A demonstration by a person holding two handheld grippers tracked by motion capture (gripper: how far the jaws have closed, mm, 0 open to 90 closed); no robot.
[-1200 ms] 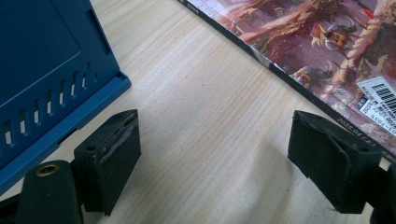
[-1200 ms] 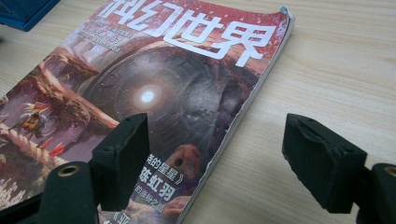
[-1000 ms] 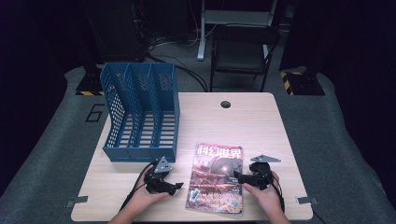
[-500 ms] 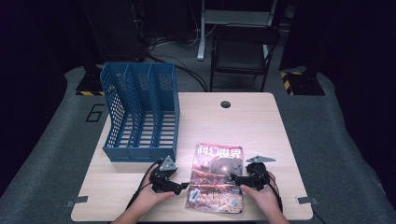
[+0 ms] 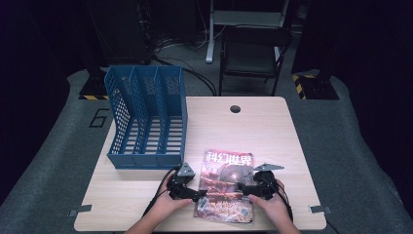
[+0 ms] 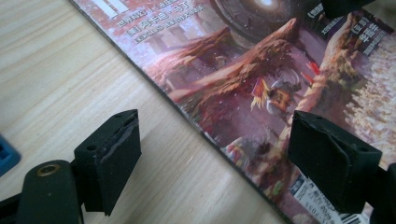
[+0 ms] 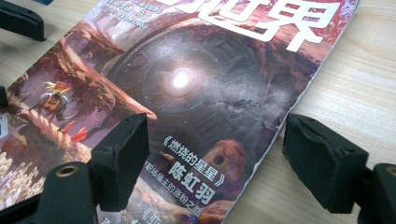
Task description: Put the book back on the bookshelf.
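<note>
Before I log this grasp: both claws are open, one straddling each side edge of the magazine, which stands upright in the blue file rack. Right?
Not quite. The magazine lies flat on the table, in front of the blue file rack, as the high view shows. The rest holds: the left claw and right claw are open, each straddling a side edge.

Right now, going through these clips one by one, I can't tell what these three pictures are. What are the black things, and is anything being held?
A person sits at a wooden table and holds a hand tool with two black jaws in each hand: the left gripper and the right gripper. The high view looks down from above. The other two pictures come from cameras riding on each gripper, looking along its jaws. A magazine lies flat on the table, and a blue file rack stands behind it. Both grippers are open, each straddling one side edge of the magazine; nothing is gripped yet.
</note>
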